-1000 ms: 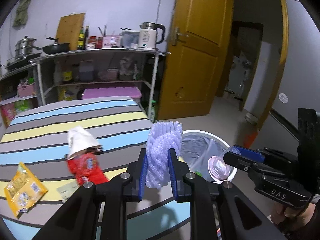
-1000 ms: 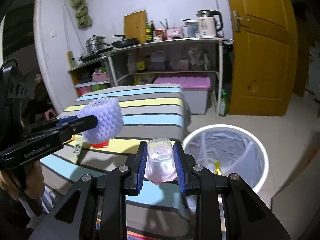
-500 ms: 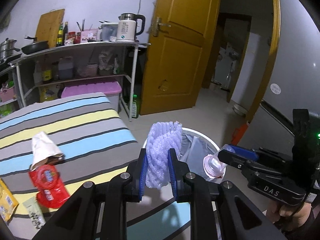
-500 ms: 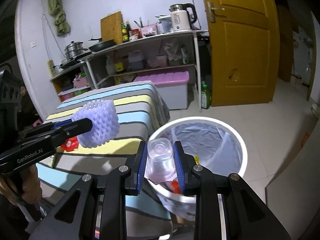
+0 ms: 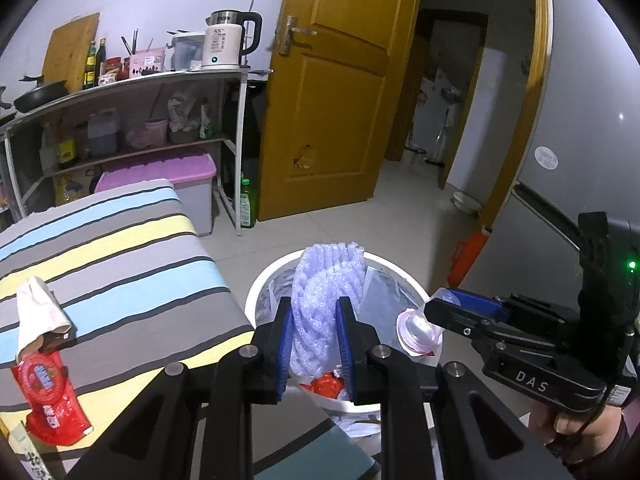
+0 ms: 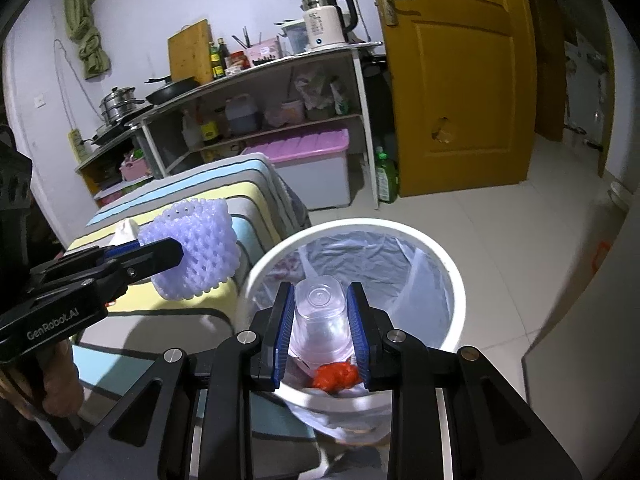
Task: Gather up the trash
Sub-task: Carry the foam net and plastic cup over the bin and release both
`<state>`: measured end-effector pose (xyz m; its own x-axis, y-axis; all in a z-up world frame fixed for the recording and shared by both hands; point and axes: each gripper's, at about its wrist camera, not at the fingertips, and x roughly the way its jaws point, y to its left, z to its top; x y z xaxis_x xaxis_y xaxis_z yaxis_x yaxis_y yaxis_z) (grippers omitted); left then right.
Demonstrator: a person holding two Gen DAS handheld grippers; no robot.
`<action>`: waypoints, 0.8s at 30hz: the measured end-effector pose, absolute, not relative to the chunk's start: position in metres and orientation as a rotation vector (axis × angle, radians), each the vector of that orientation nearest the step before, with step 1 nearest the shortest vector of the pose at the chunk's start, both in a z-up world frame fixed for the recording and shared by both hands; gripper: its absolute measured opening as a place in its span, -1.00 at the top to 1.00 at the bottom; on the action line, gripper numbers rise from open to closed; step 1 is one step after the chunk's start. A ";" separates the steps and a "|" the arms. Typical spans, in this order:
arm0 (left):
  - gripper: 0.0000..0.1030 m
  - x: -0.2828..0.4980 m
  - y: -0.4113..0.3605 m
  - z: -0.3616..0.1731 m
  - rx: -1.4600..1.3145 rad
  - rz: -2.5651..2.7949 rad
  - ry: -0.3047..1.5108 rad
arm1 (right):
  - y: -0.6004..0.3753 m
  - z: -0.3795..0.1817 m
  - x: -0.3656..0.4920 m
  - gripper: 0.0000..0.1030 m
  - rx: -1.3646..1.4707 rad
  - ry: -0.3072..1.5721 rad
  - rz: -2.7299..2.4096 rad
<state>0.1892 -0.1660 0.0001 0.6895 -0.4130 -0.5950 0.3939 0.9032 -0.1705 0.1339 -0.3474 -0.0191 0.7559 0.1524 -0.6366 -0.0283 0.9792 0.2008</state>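
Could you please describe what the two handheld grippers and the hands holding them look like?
Both are matte black angular frames with silver bolts and blue ribbed pads. The left gripper bears white "GenRobot.AI" lettering; the right gripper reads "DAS", with a green light and thin black cable. Both hands are bare, the right hand dark-cuffed.

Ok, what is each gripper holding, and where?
Left gripper: lavender foam fruit net, squeezed across its middle. Right gripper: clear plastic cup, pinched by its side walls.
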 end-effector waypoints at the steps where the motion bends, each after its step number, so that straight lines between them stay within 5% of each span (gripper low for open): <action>1: 0.60 0.191 -0.168 -0.001 -0.031 -0.454 0.676 | -0.349 -0.020 0.134 0.45 0.184 0.711 0.096; 24: 0.24 0.214 -0.174 -0.023 -0.043 -0.475 0.731 | -0.350 -0.034 0.150 0.26 0.169 0.750 0.079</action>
